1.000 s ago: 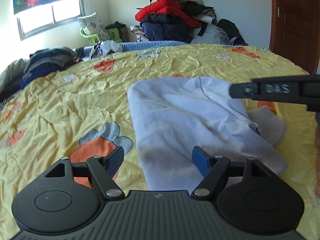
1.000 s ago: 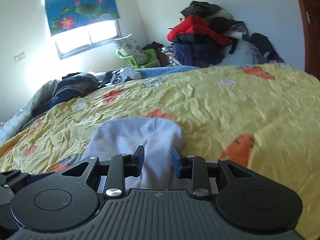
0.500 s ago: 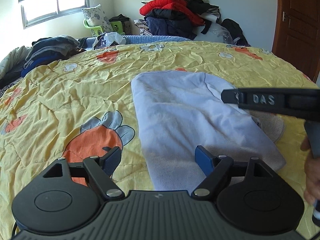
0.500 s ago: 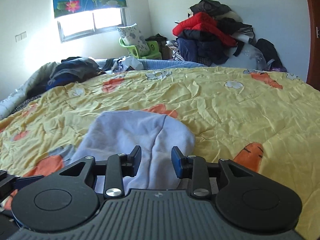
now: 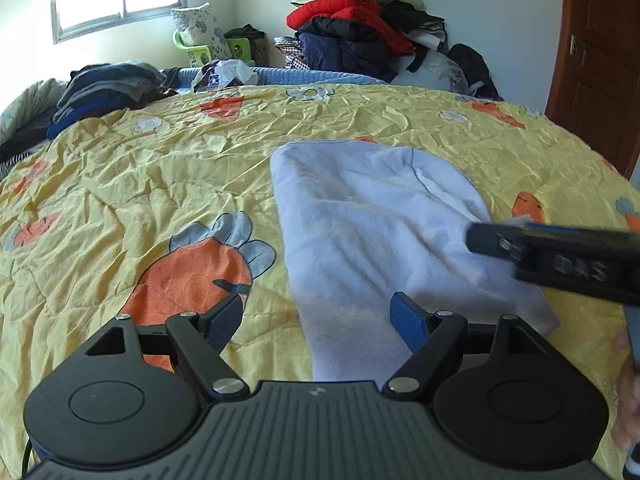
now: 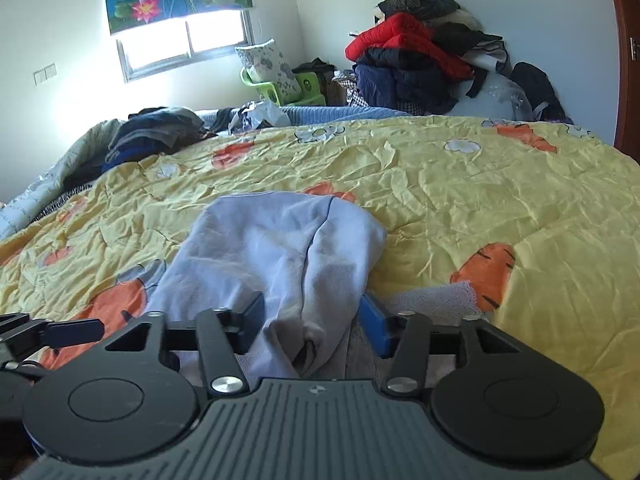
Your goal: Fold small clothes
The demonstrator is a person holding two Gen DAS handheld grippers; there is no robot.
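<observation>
Yellow bedspread [image 6: 460,200] bears the lavender garment [image 6: 280,248] between the right gripper's [image 6: 312,320] just-opened jaws.

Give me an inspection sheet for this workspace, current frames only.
Surface: yellow bedspread, wrinkled, carrot print.
Job's things: light blue garment, flat on the bedspread; lace-edged cloth under its edge.
Clutter: dark clothes stack at far left.
Grippers: left gripper open over the garment's near edge; right gripper just opened, a fold between its fingers.
Cables: nothing seen.
Surroundings: clothes heap, window, door.
</observation>
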